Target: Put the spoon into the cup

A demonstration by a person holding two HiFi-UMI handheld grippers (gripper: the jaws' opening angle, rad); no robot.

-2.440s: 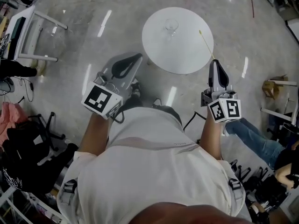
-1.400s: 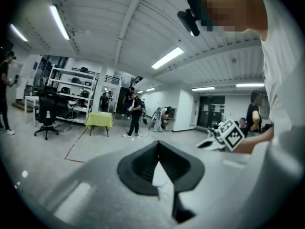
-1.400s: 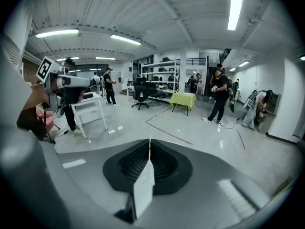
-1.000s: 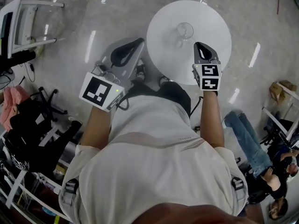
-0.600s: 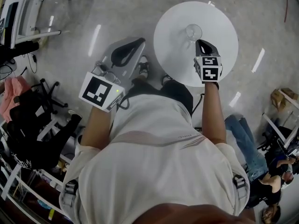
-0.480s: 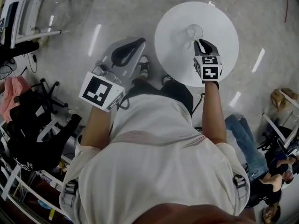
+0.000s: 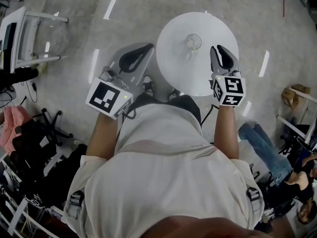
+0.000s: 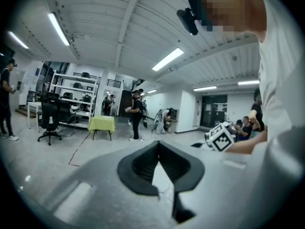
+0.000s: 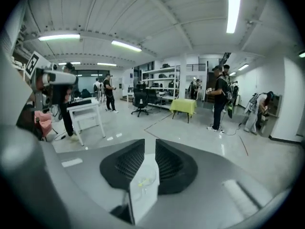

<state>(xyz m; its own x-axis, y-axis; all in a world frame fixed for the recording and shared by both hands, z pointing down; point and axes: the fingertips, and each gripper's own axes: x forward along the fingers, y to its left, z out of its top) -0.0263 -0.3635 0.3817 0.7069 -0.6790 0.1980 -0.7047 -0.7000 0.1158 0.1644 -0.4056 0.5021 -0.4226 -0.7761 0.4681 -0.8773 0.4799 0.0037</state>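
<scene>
Release seems the step in hand: the right hand-held gripper [image 7: 219,51] hangs just beside the glass cup [image 7: 192,39] on the round white tabletop [image 7: 173,63], its jaws opening with nothing between them. The yellow spoon [image 9: 143,182] appears to sit inside the cup. The left hand-held gripper [image 8: 158,145] waits off the tabletop, jaw tips together and empty; next, I judge, the right one must only draw away without knocking the cup.

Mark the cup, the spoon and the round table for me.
cup [image 7: 192,41], head view, the clear bowl.
spoon [image 9: 143,182], right gripper view, its yellow part inside the cup.
round table [image 7: 173,61], head view, bare top left of the cup.
</scene>
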